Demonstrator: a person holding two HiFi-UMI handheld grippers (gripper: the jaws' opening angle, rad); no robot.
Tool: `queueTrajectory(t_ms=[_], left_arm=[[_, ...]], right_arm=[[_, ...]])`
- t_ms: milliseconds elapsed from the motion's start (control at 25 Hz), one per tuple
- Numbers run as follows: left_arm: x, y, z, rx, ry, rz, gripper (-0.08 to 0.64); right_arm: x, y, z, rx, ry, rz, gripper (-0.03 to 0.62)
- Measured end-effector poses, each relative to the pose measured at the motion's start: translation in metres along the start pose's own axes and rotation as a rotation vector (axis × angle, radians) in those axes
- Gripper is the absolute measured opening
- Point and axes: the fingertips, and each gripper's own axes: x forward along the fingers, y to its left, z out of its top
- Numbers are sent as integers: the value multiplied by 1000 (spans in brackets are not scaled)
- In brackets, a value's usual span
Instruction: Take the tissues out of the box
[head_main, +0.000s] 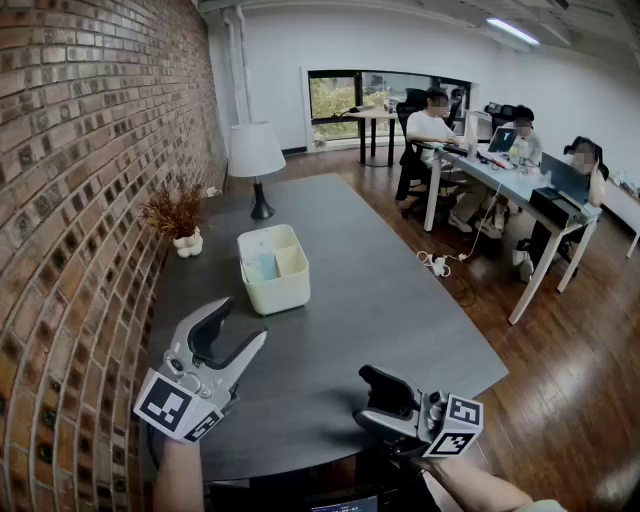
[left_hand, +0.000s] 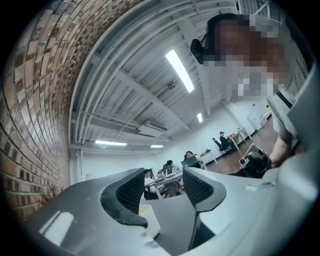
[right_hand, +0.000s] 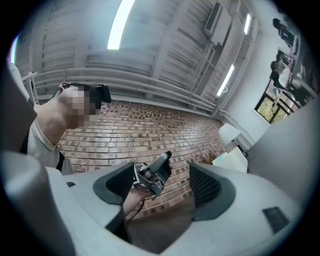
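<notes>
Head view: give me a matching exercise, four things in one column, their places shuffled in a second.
1. lamp
2. plant
3. box
4. right gripper

A. above the table's near edge
B. mid-table
C. table's far end
D. beside the brick wall

Pairs: 1-C, 2-D, 3-B, 4-A.

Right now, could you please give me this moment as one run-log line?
left gripper: open, empty | right gripper: open, empty | box: on table | tissues: in box
</notes>
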Motion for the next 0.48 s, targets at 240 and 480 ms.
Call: queueTrajectory(t_ms=[240, 480], left_arm=[[1, 18, -7, 31, 34, -21, 236], [3, 35, -51, 44, 219, -29, 240]], right_arm=[[42, -17, -9, -89, -13, -24, 360], [51, -29, -24, -107, 18, -37, 359]])
